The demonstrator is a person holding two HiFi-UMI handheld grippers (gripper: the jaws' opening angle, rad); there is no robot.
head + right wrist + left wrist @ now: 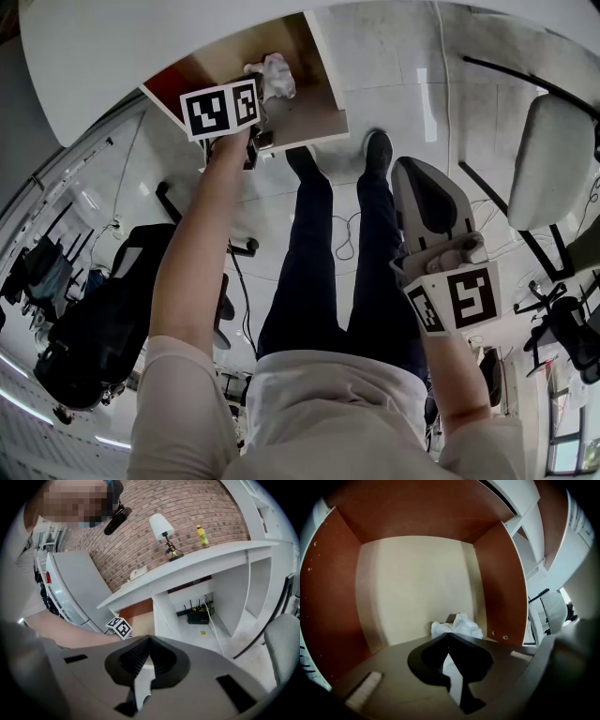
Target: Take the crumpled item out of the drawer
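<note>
**Spotter:** Where are you in the job?

**Operator:** At the pick itself. The white desk (141, 47) runs above and beyond the left tongs (449, 634). Its drawer (328, 597) stands pulled out, and I have the left tongs pointed steeply down into it, brown walls on both sides of them and the pale floor beyond the tips.

**Spotter:** And the crumpled paper (461, 624)?

**Operator:** In the drawer, right at the tips of the left tongs, close to the wall on their right. The tips are pressed together, and I judge they pinch the near edge of the paper, with white showing in the slit between the blades. The right tongs (149, 638) hang low by my right side, tips together with nothing in them, well apart from the drawer.

**Spotter:** What does the next move need?

**Operator:** A lift up and back toward me, with the pinch kept firm. It's a thin bite on light paper, so it could slip.

**Spotter:** Anything in the way?

**Operator:** Only the right-hand wall and the desk edge over the drawer's far end. A pale chair (553, 159) stands beside the right tongs. A lamp (161, 527) and a small bottle (202, 535) sit on the desk top, far from both tongs.
</note>
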